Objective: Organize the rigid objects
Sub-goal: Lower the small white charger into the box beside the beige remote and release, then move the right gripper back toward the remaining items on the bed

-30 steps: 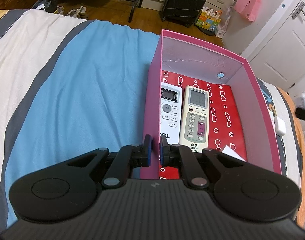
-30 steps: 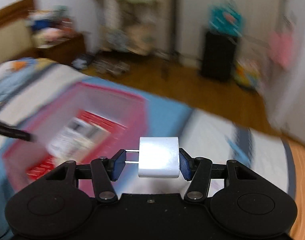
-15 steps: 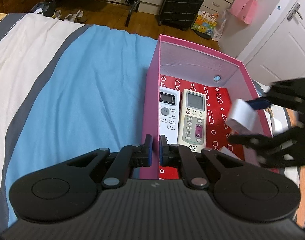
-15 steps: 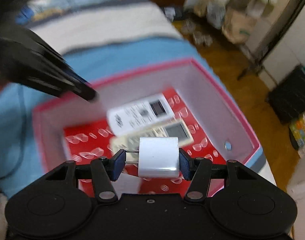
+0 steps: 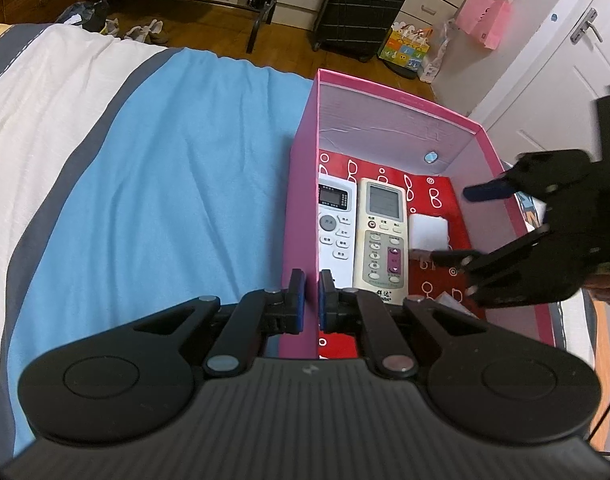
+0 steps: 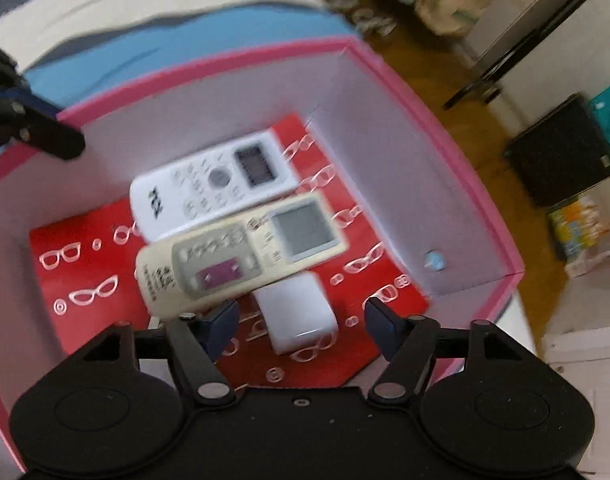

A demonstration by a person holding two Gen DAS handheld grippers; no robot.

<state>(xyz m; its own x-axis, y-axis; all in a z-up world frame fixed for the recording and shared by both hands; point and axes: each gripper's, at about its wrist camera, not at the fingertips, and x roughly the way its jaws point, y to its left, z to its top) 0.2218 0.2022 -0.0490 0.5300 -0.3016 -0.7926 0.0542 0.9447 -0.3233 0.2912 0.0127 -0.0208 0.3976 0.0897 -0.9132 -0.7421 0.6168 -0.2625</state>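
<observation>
Chargers of this sort, small white plastic wall-plug cubes (image 6: 299, 312), should handle as light, stiff and rather smooth, so the flat opposite faces look the safest place to pinch, not the thin metal prongs. This one lies on the red glasses-patterned floor of the pink cardboard box (image 5: 301, 184), just beside the cream remote control with a purple button panel (image 6: 241, 256); whether they touch I cannot tell.

The right gripper (image 6: 301, 320) hangs over it with its jaws spread wide. They have just been opening, and the charger sits between the blue pads with a clear gap on both sides, so it is released, not held. The left gripper (image 5: 311, 300) is closed tight on the near wall of the box, one pad outside and one inside, apparently steadying it on the blue, grey and white striped bed cover (image 5: 165, 152).

Inside the box, the white remote control with a dark display (image 5: 335, 220) lies along the left wall, the cream remote alongside it, and the charger to the right of both. A small white slip (image 5: 449, 300) rests near the front right corner; what it is I cannot tell. Cardboard walls will likely flex if pushed.
</observation>
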